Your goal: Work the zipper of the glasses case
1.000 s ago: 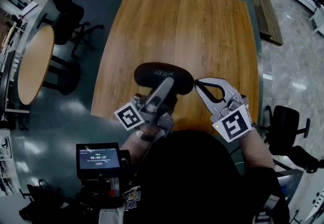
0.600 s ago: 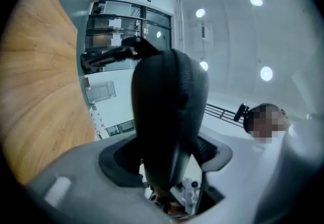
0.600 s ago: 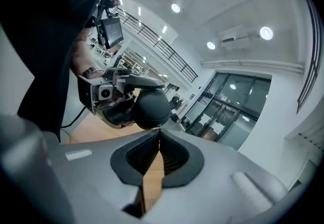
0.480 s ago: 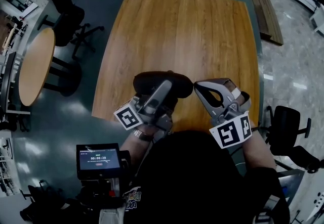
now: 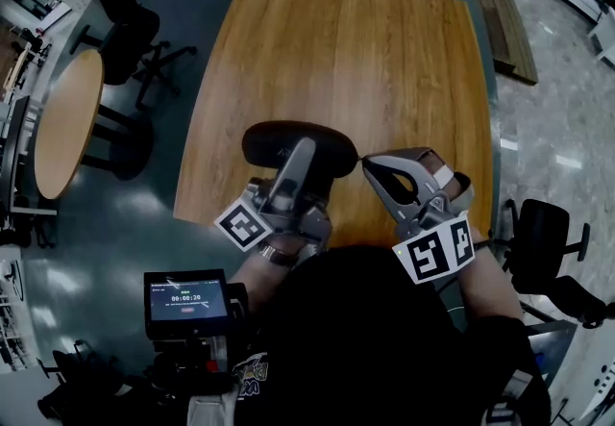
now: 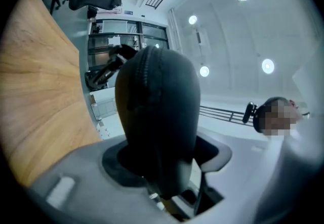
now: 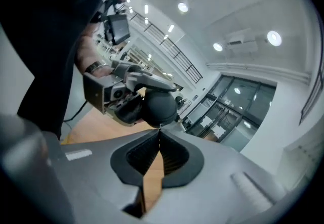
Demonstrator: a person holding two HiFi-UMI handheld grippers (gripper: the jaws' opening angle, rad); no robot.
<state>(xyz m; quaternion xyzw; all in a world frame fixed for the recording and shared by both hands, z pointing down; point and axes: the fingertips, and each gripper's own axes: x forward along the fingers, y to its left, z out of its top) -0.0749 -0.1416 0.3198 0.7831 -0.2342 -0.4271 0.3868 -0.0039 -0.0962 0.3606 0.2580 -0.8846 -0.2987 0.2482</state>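
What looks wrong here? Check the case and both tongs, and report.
Nothing stands out. The glasses case looks intact between the left tongs, whose jaws are closing on it; the right tongs are shut on the zipper pull at its end.

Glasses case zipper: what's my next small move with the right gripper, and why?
Probably draw the right gripper slowly along the case's edge. Its jaws look shut on the zipper pull at the end of the glasses case, while the left gripper has its jaws closing on the case, bracing it.
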